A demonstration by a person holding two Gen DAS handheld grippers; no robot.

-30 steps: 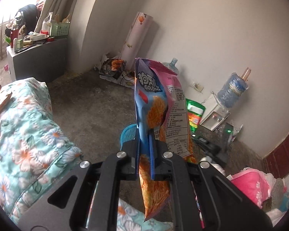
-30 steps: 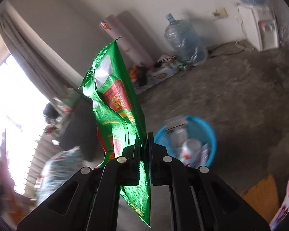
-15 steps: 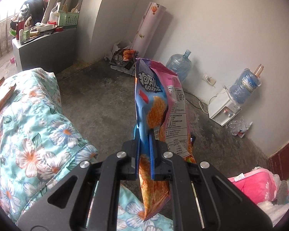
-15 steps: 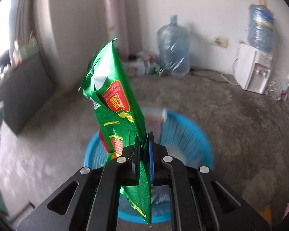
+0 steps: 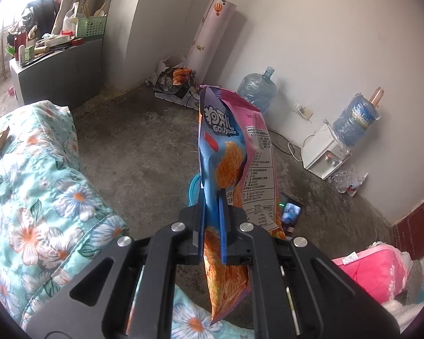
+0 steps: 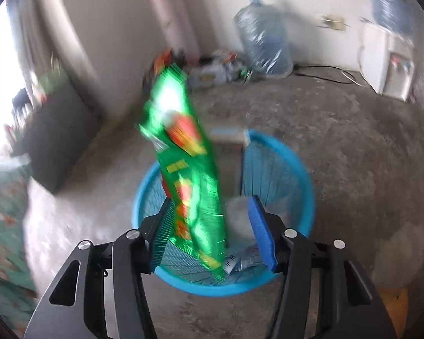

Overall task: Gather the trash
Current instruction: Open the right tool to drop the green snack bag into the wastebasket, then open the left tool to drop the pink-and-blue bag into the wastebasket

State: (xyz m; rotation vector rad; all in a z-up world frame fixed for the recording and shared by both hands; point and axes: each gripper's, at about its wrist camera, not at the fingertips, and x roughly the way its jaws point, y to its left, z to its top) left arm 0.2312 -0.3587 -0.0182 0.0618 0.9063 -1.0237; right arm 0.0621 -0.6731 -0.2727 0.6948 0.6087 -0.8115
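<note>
The right hand-held gripper [image 6: 212, 226], whose jaws have just been opening, lets the green wrapper [image 6: 189, 175] drop loose between them above the blue basket [image 6: 302, 175], so next the left hand-held gripper [image 5: 212, 226], pinching the blue-and-pink snack bag [image 5: 226, 147], should carry it there

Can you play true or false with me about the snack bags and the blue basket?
1. The left tool is pinching a blue and pink snack bag. True.
2. The right tool is squeezed tight on the green bag. False: its jaws have just been opening, and the bag sits loose between them.
3. The green bag is over the blue basket. True.
4. The blue basket is empty. False: some trash already lies inside.
5. A big water bottle stands by the wall. True.
</note>
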